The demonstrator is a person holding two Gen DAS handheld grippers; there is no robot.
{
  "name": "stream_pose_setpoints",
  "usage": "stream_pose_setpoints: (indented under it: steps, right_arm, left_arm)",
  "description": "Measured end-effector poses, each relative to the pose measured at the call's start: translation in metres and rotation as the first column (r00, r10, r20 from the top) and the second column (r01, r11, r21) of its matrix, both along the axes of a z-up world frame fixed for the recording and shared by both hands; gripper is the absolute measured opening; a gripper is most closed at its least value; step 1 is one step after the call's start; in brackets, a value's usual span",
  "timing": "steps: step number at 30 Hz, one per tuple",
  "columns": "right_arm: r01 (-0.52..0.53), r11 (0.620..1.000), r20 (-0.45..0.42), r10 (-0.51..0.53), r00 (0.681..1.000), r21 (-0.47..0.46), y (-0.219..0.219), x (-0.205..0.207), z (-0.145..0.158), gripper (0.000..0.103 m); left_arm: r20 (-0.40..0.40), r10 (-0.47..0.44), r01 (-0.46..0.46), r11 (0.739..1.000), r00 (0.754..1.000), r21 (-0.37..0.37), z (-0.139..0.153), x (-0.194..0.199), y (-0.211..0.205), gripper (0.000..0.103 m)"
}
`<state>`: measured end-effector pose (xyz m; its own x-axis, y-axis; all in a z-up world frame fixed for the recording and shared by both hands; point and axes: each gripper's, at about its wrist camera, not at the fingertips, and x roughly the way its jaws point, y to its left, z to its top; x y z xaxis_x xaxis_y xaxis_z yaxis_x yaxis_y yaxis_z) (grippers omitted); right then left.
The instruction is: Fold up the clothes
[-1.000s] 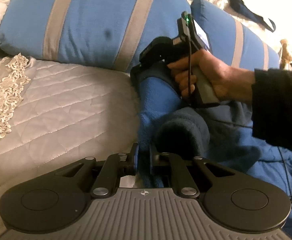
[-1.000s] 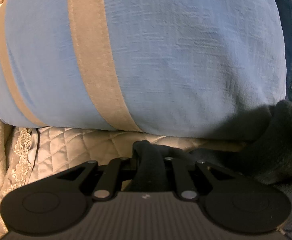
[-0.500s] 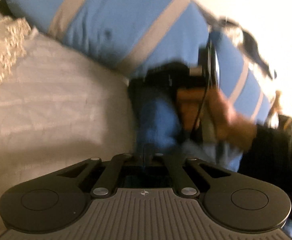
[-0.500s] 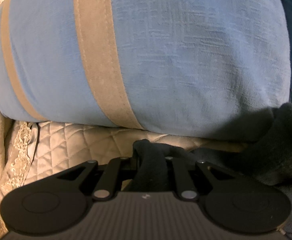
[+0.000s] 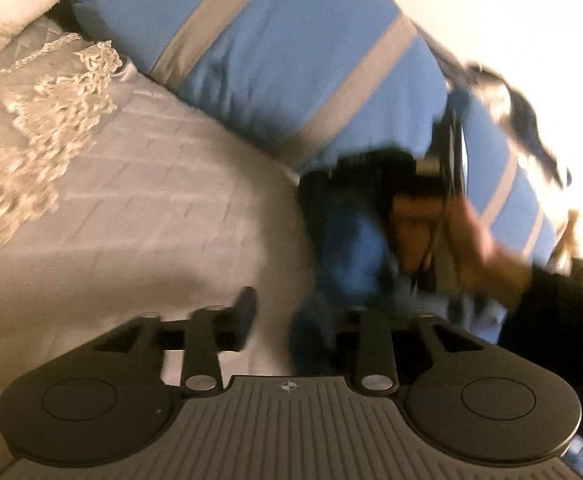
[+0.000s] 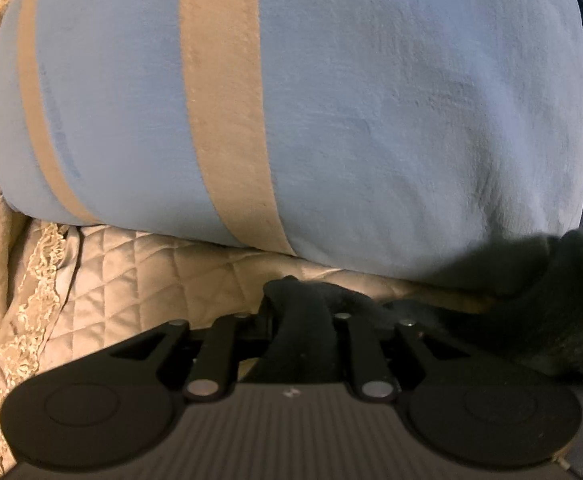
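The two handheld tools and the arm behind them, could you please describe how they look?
Each tool, left and right, is black: two round discs flank a grey ribbed centre plate bearing a small round mark, with silver pivot pins on the black linkage bars. In the left wrist view, the right tool shows a black body, and a thin dark cable hangs across the hand. The sleeve is black.

Pillow [image 6: 331, 120] on quilt [image 6: 131, 272], garment [image 6: 299, 320] before it.
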<state>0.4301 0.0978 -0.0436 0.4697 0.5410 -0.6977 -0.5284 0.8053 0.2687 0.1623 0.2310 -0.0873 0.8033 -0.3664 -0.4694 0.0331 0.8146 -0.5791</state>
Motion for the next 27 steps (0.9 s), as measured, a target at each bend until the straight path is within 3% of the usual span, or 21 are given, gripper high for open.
stream_pose_setpoints:
  steps: [1,5,6,7,15,17,18,19,23,27]
  right_arm:
    - [0.005,1.000,-0.002,-0.005,1.000,-0.001,-0.001,0.000,0.000,0.017]
    - [0.023,1.000,-0.018,-0.023,1.000,0.011,-0.002,0.003,-0.002,0.016]
    - [0.029,1.000,-0.020,-0.029,0.999,0.010,-0.002,0.004,-0.002,0.016]
    - [0.035,0.999,-0.022,-0.035,0.999,0.008,-0.002,0.005,-0.003,0.015]
    - [0.060,0.997,-0.124,-0.053,0.991,0.057,-0.011,0.022,-0.010,0.018]
    - [0.072,0.993,-0.180,-0.054,0.982,0.095,-0.018,0.028,-0.007,0.035]
    - [0.081,0.990,-0.202,-0.056,0.978,0.117,-0.022,0.031,-0.005,0.036]
    - [0.083,0.986,-0.206,-0.053,0.977,0.144,-0.028,0.032,-0.001,0.043]
    - [0.025,0.989,-0.119,-0.008,0.993,0.142,-0.034,0.028,0.017,0.075]
    - [-0.120,0.991,-0.065,0.123,0.990,0.058,-0.020,0.018,0.026,0.078]
  left_arm:
    - [0.005,-0.003,0.003,1.000,1.000,-0.021,0.000,0.010,0.000,0.039]
    - [-0.049,-0.092,0.092,0.996,0.995,0.011,-0.009,0.040,-0.013,0.038]
    - [-0.066,-0.108,0.110,0.994,0.992,0.025,-0.012,0.043,-0.016,0.032]
    - [-0.062,-0.124,0.126,0.992,0.990,0.022,-0.013,0.040,-0.018,0.008]
    - [-0.055,-0.115,0.119,0.989,0.992,0.082,-0.008,0.019,-0.026,0.004]
    - [-0.056,-0.110,0.115,0.989,0.992,0.097,-0.007,0.020,-0.027,0.004]
    - [-0.056,-0.107,0.112,0.988,0.993,0.104,-0.007,0.020,-0.027,0.004]
    - [-0.056,-0.104,0.110,0.988,0.993,0.111,-0.007,0.021,-0.028,0.004]
    - [-0.059,-0.100,0.106,0.988,0.993,0.109,-0.006,0.022,-0.028,0.005]
    - [-0.060,-0.098,0.104,0.989,0.993,0.109,-0.006,0.023,-0.028,0.005]
